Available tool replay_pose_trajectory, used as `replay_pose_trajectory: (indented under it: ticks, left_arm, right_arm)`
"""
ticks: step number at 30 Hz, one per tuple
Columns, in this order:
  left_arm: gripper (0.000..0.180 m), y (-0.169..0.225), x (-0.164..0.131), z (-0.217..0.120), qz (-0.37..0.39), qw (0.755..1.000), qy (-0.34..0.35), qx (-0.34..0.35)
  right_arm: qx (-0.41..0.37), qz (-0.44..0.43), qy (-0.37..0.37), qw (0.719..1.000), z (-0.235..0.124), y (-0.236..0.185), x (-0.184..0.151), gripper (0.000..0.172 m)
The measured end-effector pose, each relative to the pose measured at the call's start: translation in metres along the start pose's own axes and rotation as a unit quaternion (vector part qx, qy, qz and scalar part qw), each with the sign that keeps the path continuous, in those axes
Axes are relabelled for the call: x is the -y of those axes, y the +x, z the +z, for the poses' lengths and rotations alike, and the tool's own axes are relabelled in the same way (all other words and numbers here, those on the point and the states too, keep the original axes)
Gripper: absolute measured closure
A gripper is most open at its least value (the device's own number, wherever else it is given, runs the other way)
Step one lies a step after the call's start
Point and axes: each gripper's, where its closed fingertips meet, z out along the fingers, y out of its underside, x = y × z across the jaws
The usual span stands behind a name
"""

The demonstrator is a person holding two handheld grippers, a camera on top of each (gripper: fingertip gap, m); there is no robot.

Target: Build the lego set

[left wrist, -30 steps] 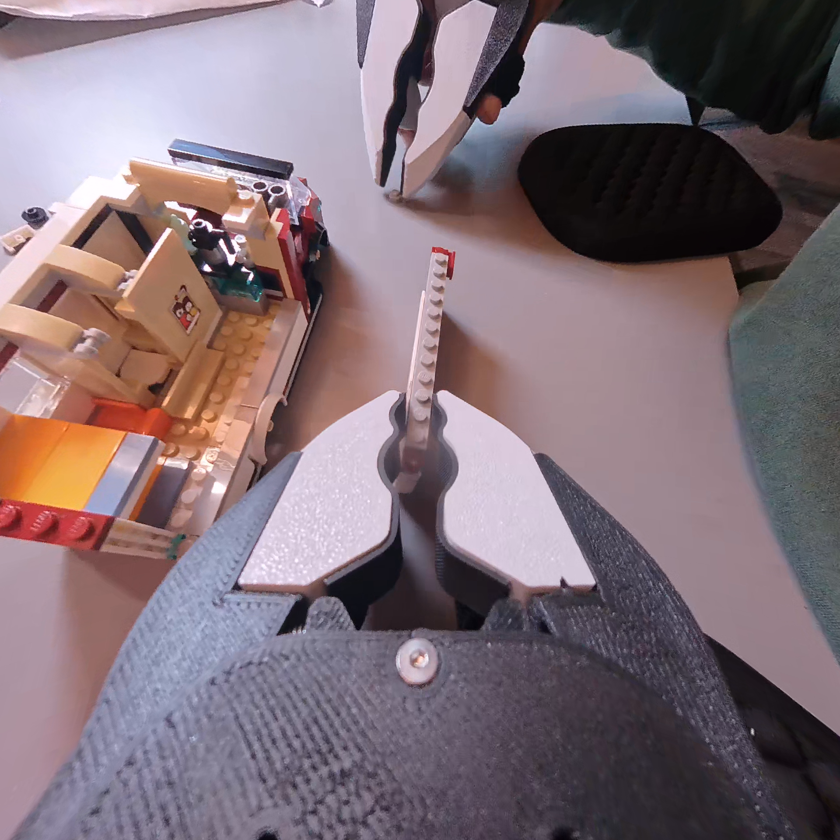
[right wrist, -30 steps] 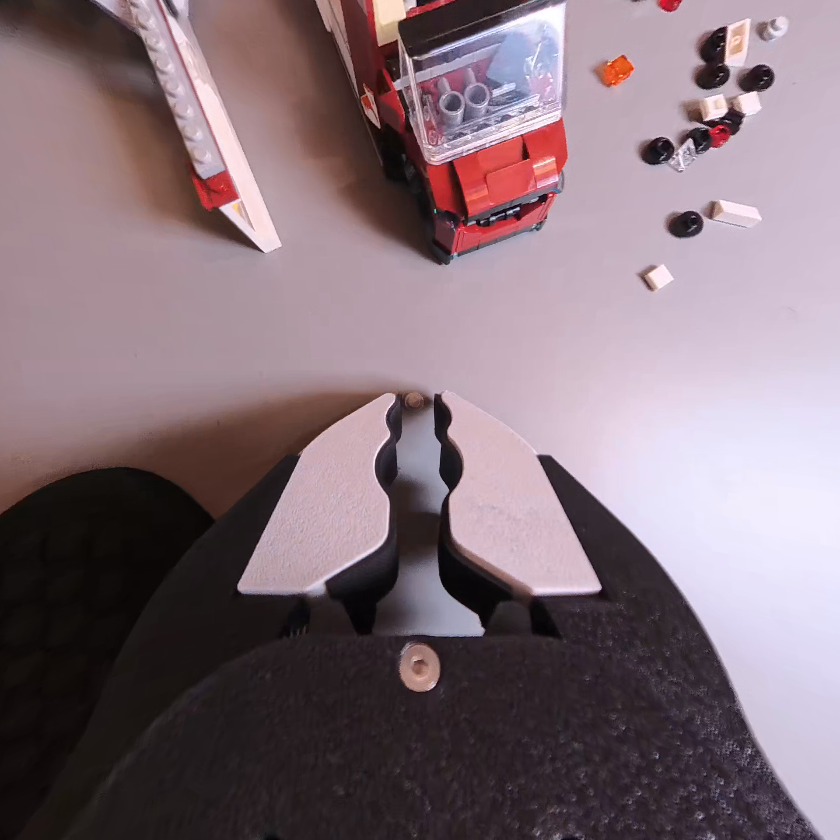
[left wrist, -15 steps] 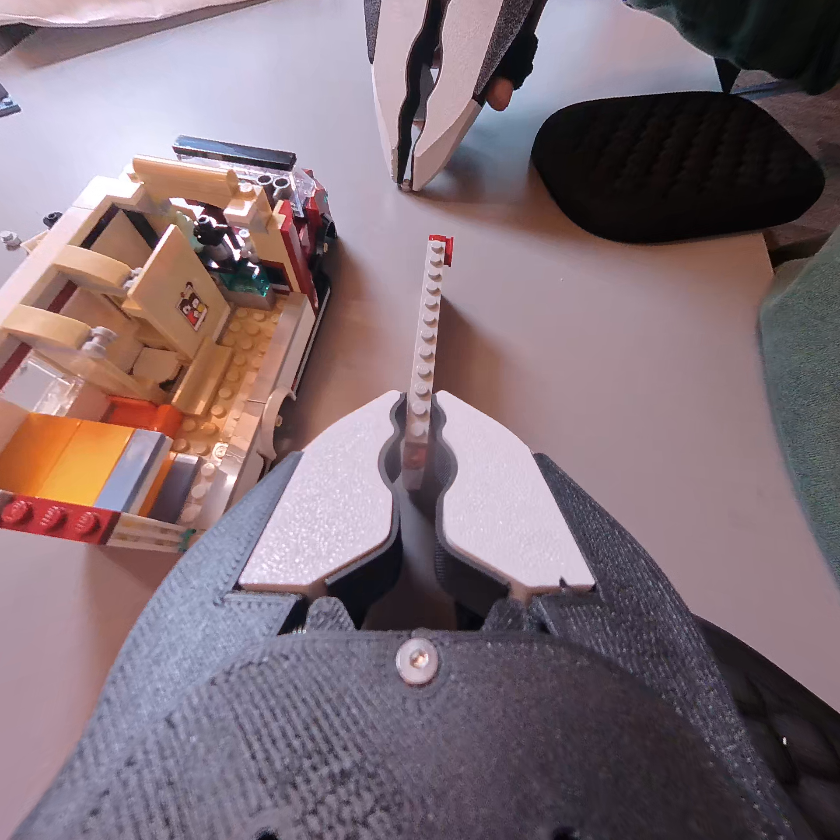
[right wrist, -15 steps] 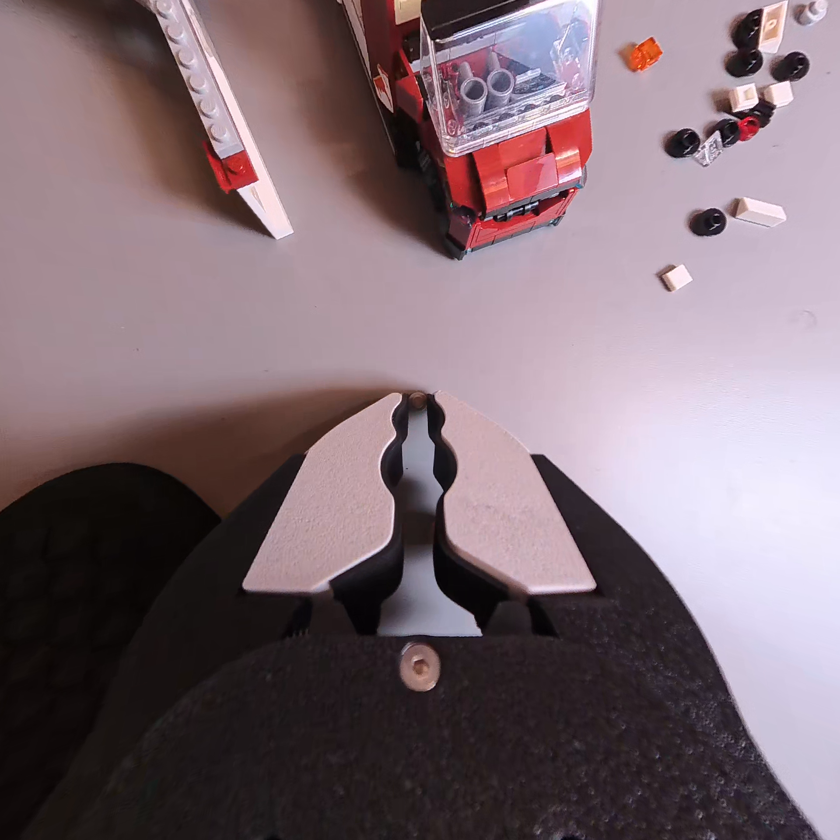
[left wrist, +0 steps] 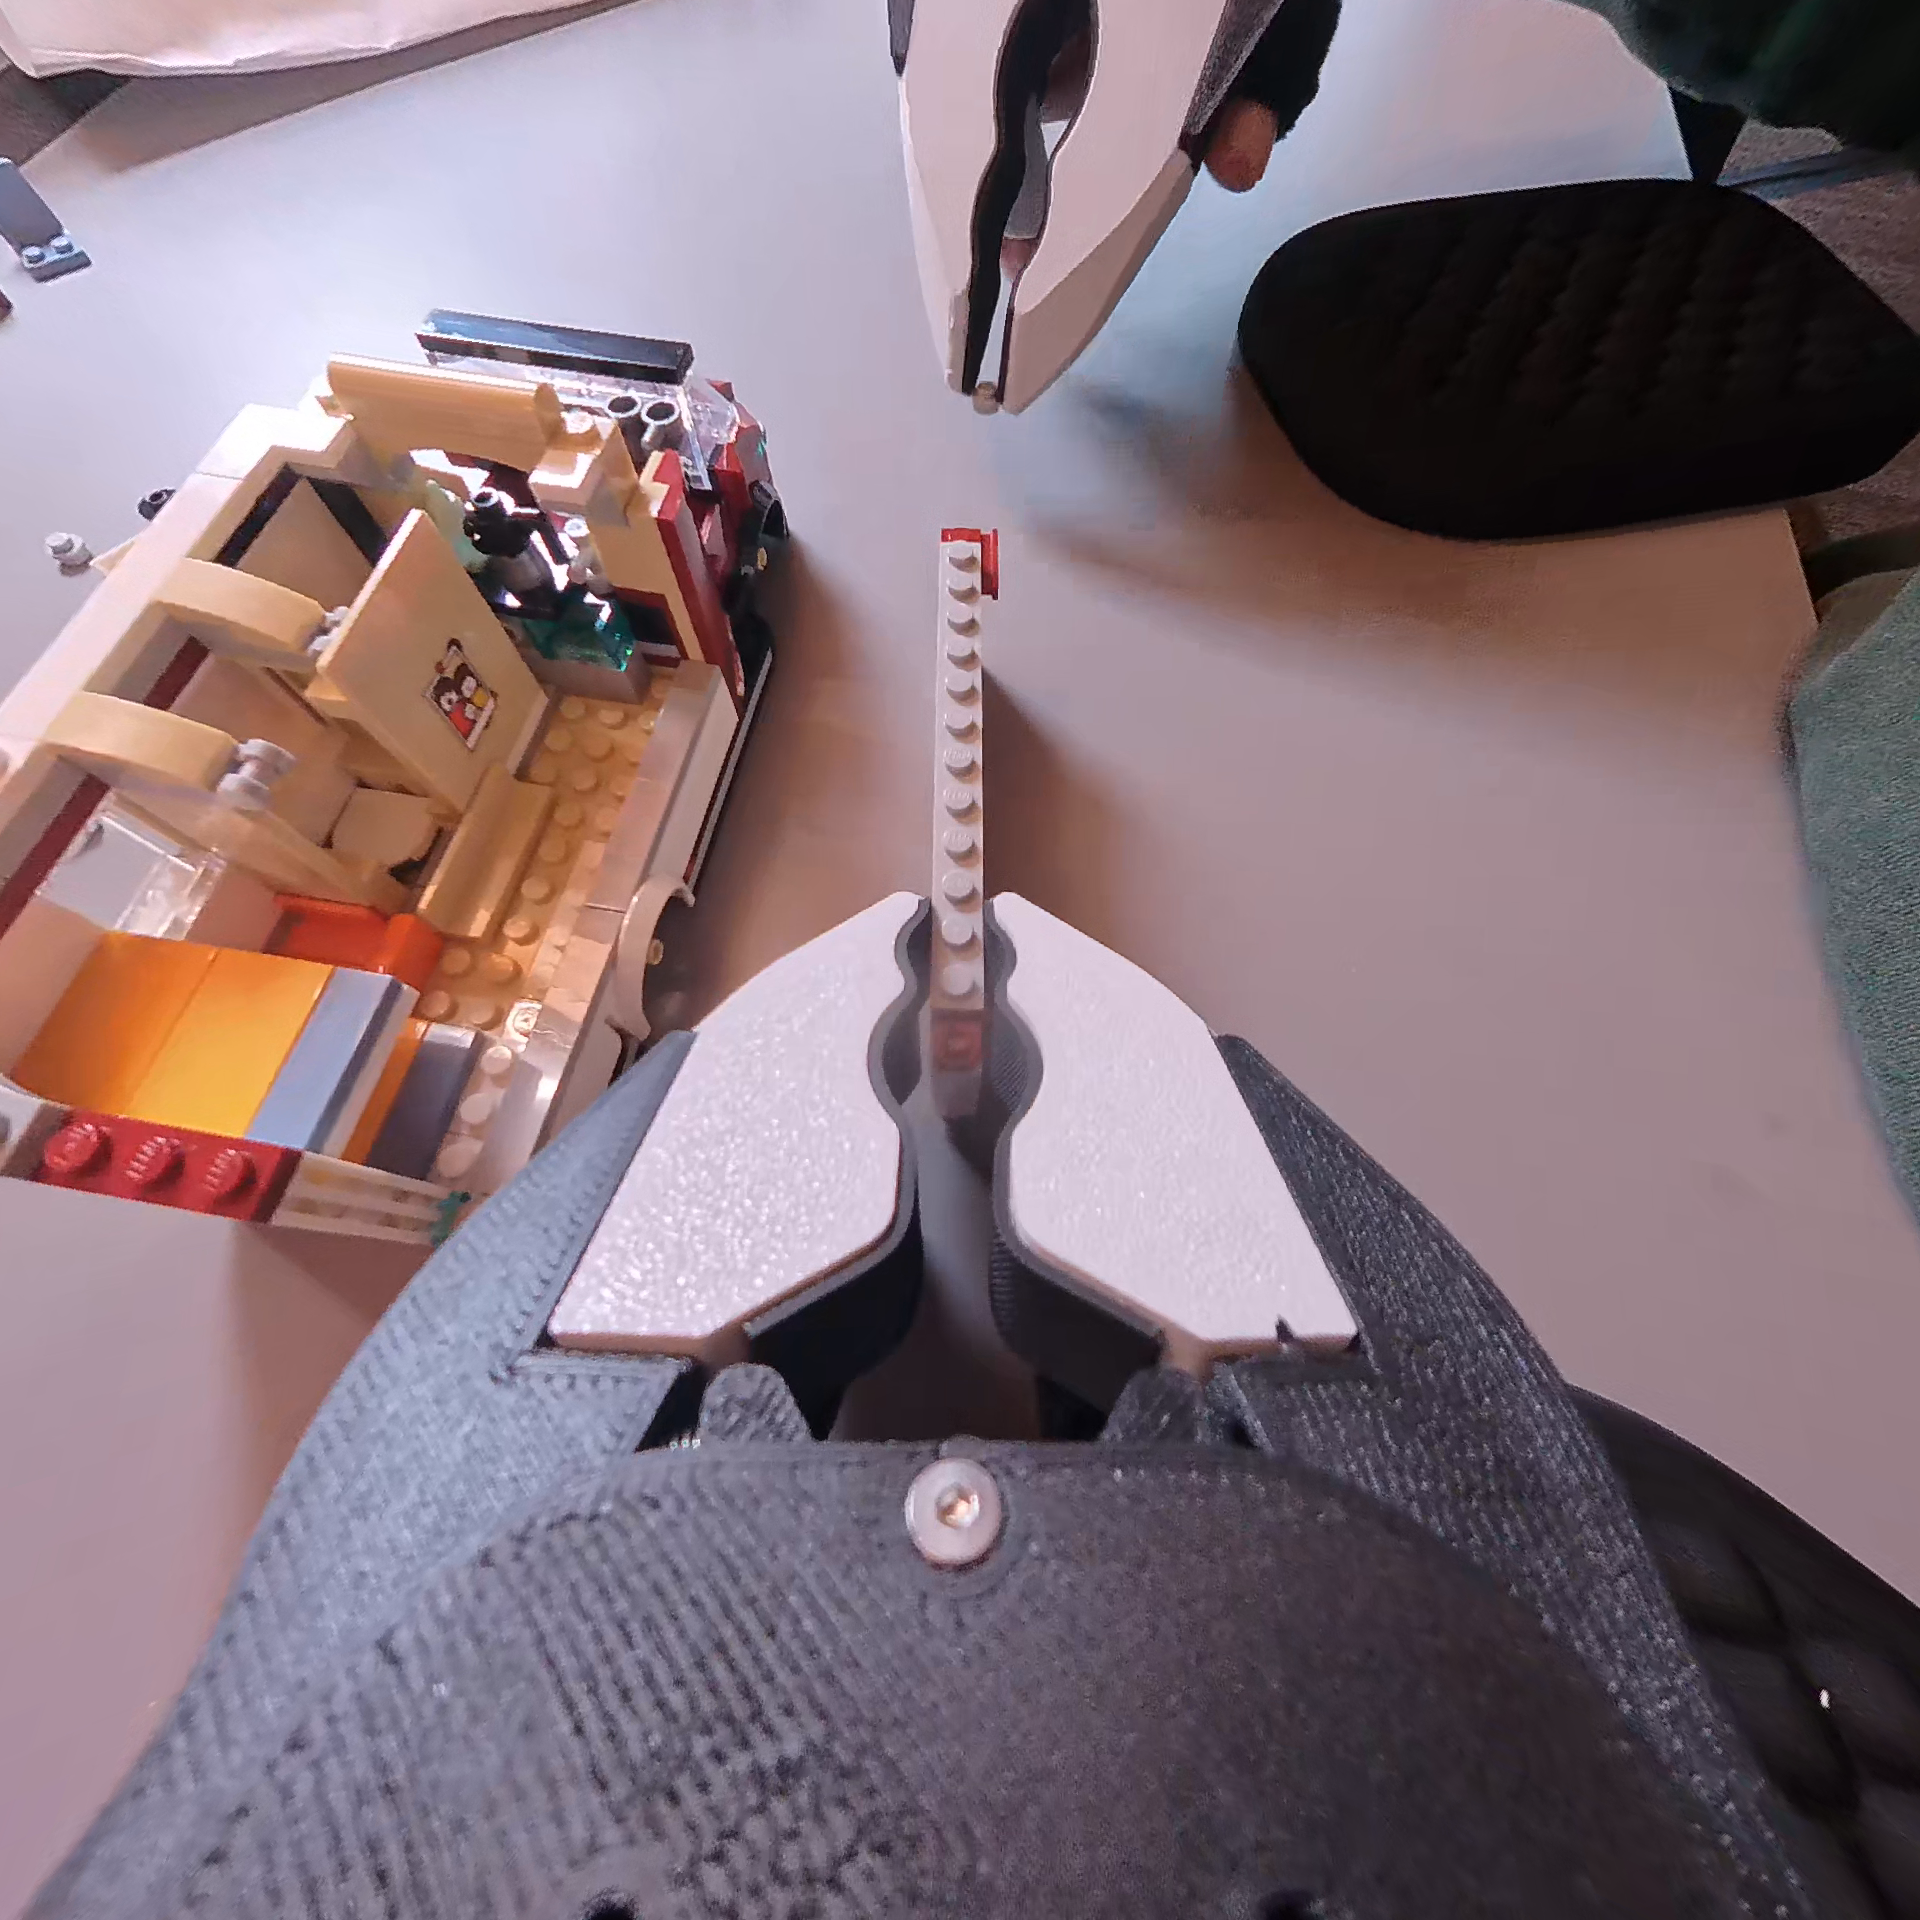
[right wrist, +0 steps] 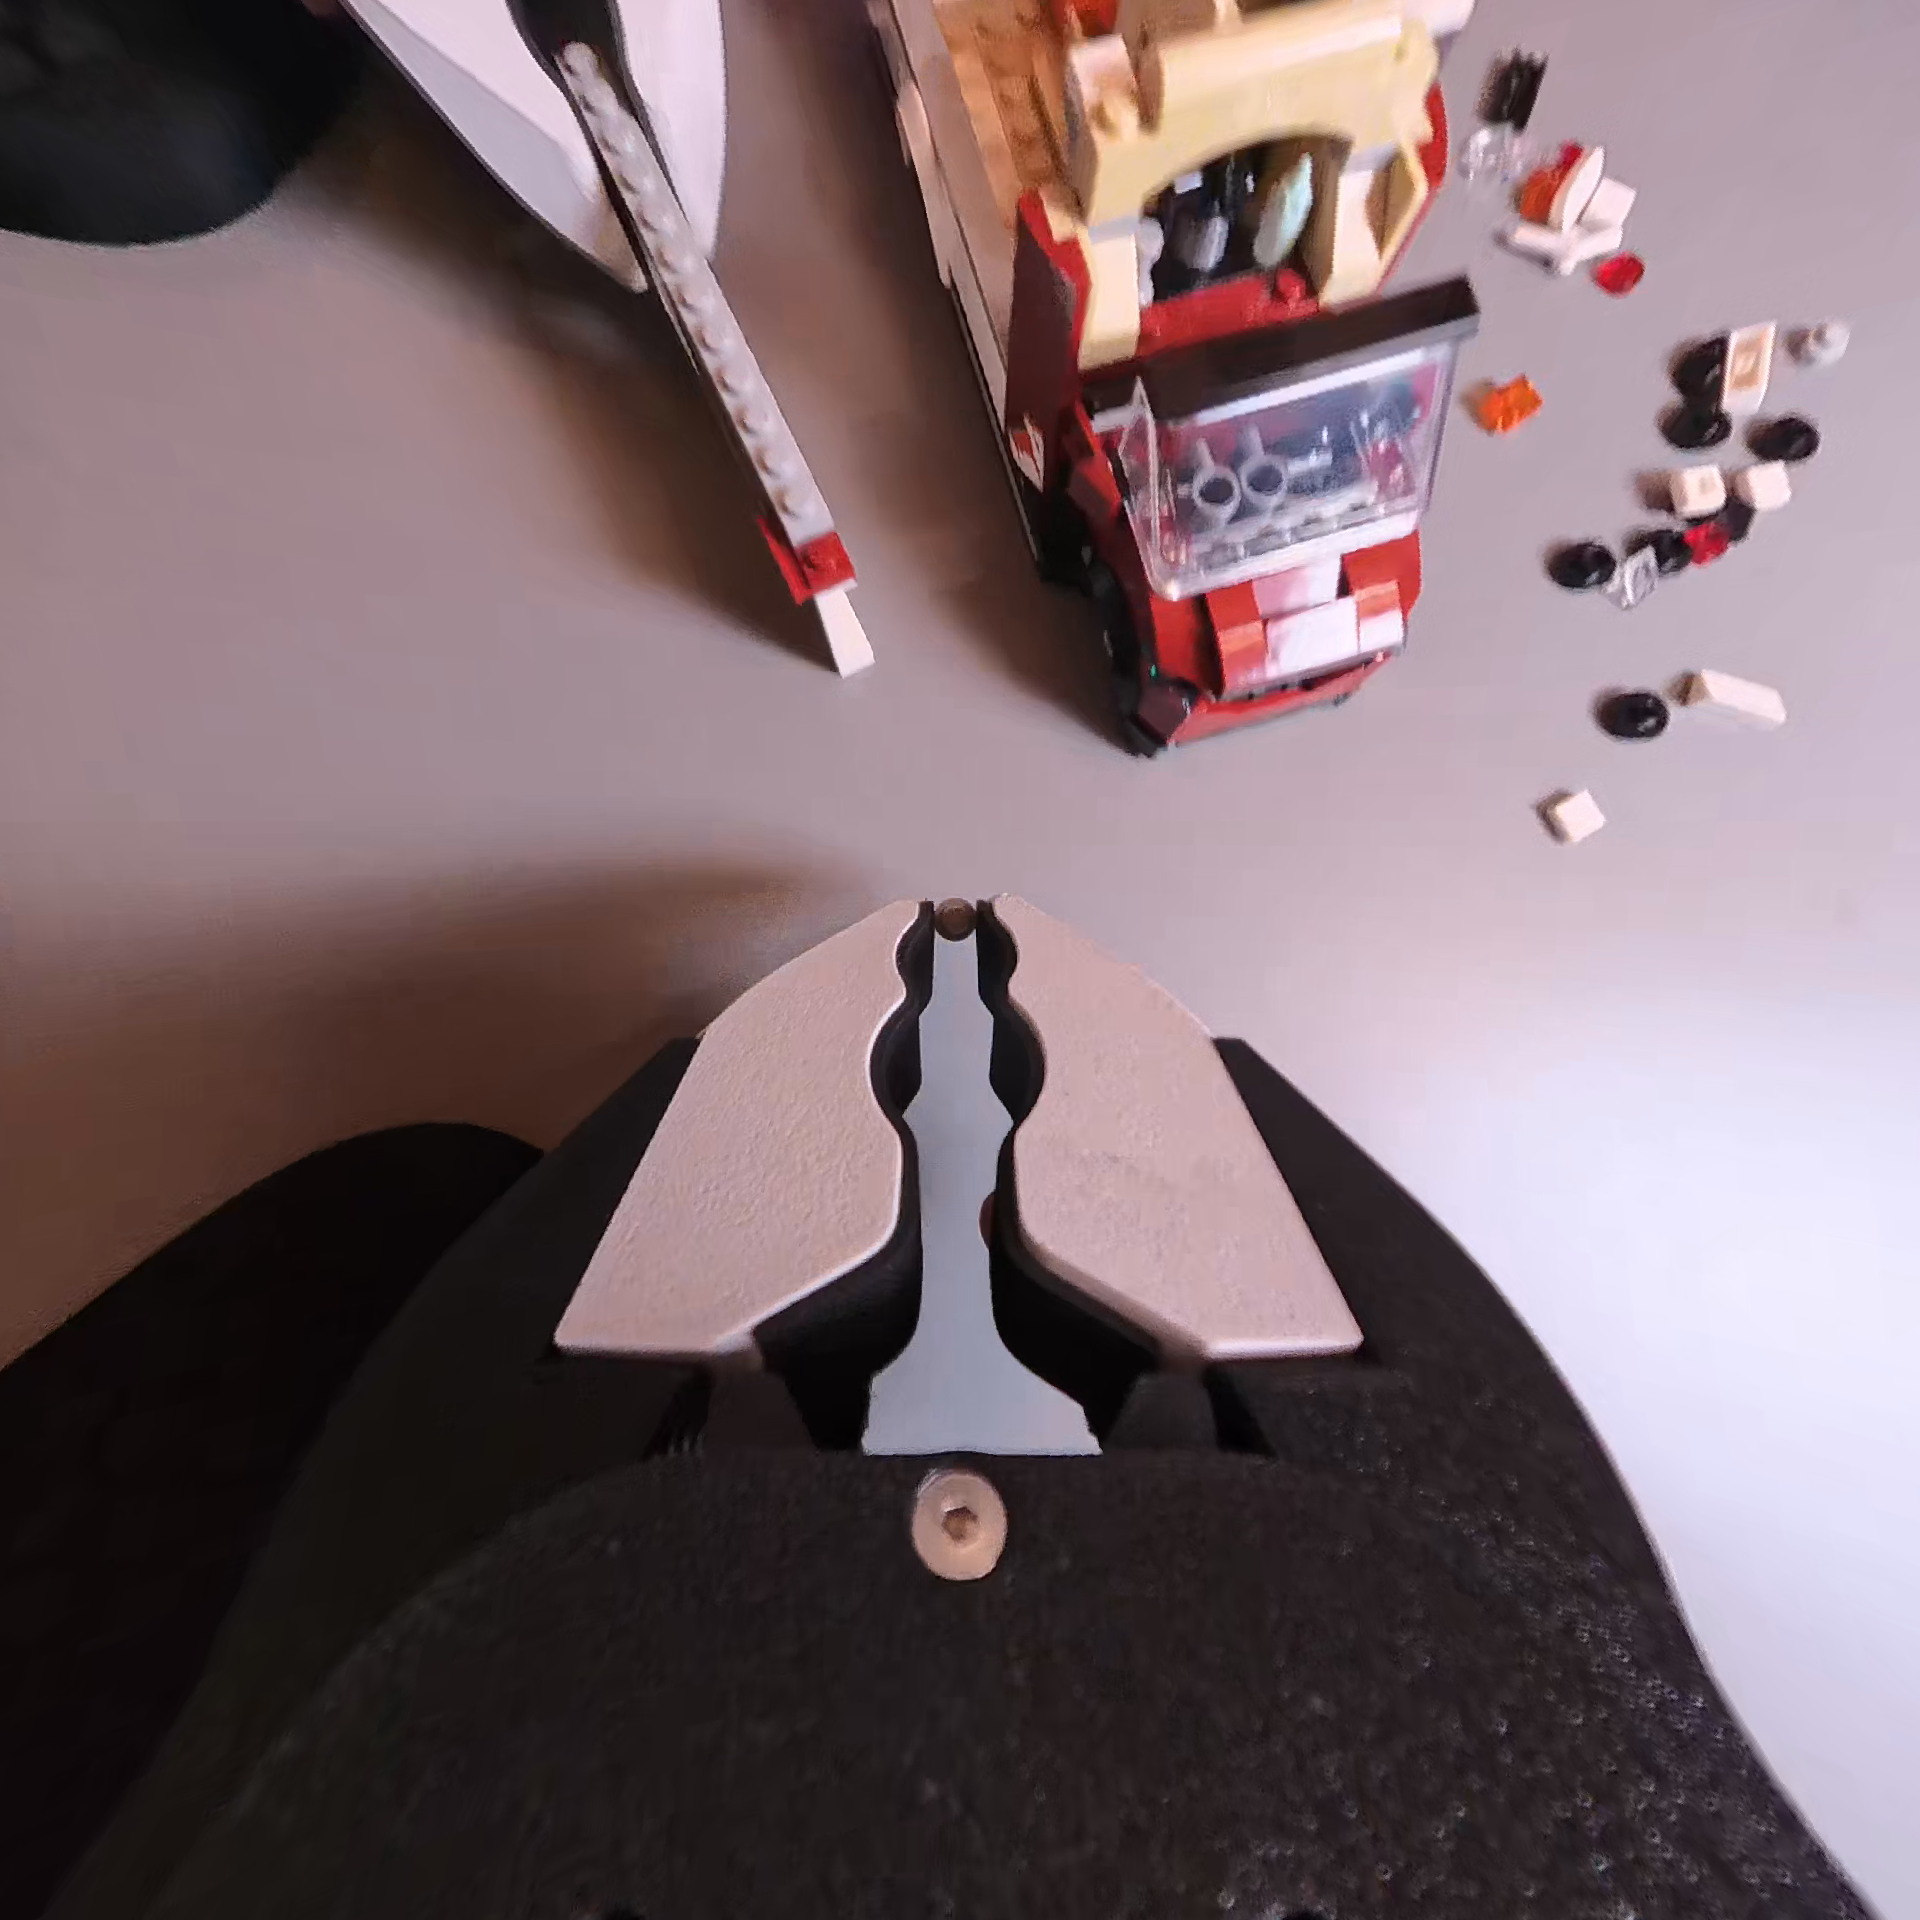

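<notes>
My left gripper (left wrist: 958, 916) is shut on the near end of a long grey studded strip (left wrist: 961, 748). The strip points away from me above the table and has a small red piece (left wrist: 979, 542) at its far end. It also shows in the right wrist view (right wrist: 717, 343), with a white bar under it. My right gripper (right wrist: 954, 914) is shut on a small round brownish stud (right wrist: 954, 921), pinched at the very fingertips. In the left wrist view the right gripper (left wrist: 982, 387) hangs tips down just beyond the strip's far end.
A half-built red and tan brick vehicle (left wrist: 416, 727) stands left of the strip; its clear windscreen faces my right gripper (right wrist: 1278, 468). Several small loose pieces (right wrist: 1704, 520) lie to its right. A black cushion (left wrist: 1579, 353) and green cloth (left wrist: 1860, 831) lie at the table's right edge. Tip to tip, the grippers are about 15 centimeters apart.
My right gripper's pads closed on the small round stud and lifted it off the table, nearer the vehicle. The left gripper kept its hold on the strip, which turned slightly straighter.
</notes>
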Motion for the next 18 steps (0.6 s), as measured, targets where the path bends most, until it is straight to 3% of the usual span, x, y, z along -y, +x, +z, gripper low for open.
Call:
replay_pose_trajectory:
  ticks: [8,18]
  left_arm:
    - [0.172,0.0,0.0,0.0,-0.001,1.0,0.0,-0.001]
    - [0.172,0.001,0.0,0.0,-0.003,1.0,0.0,-0.005]
  right_arm:
    - [0.027,-0.066,0.037,0.997,-0.003,-0.013,0.05,0.165]
    - [0.065,-0.107,0.012,0.992,0.019,-0.025,0.059,0.165]
